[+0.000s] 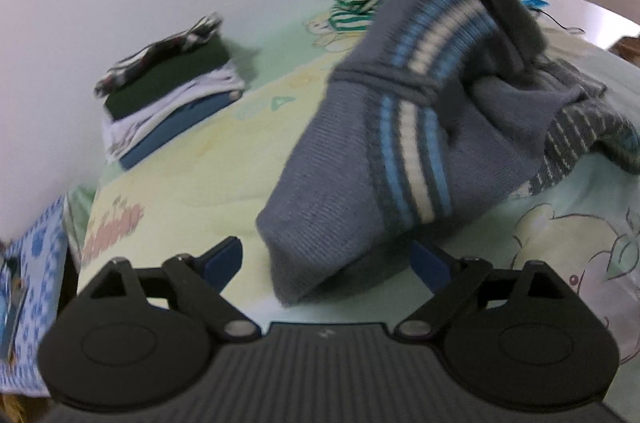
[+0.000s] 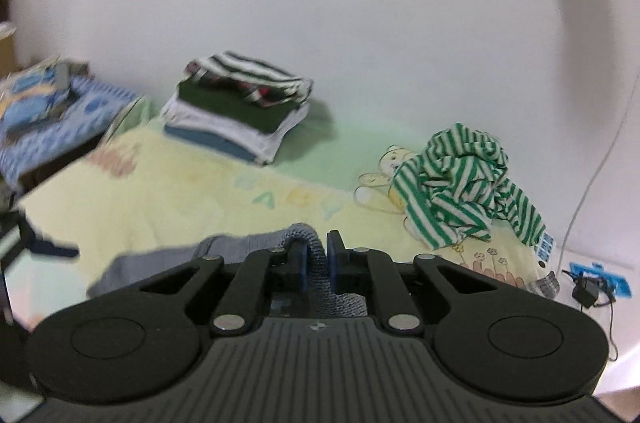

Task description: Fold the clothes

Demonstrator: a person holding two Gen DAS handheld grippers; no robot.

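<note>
My right gripper has its blue pads clamped on a fold of the blue-grey knitted sweater with the light-blue and cream stripes, and from the left wrist view you can see that sweater hanging up off the pale green and yellow cartoon-print bedsheet, lifted at its top edge with the lower end drooping down to the sheet. My left gripper has its jaws wide apart, and the sweater's bottom corner sits right between them, not pinched by either pad as far as I can tell.

Taking the sweater as the landmark: behind it, near the white wall, there's a crumpled green-and-white striped shirt lying on the sheet. Off to the left of the sweater, also back by the wall, is a tidy stack of folded clothes, blue on the bottom, white in the middle, dark green above that, and a striped piece on top. Further left past that stack is a blue patterned cloth on something beside the bed. To the right of the sweater, a small black plug with a cable lies on a white surface.
</note>
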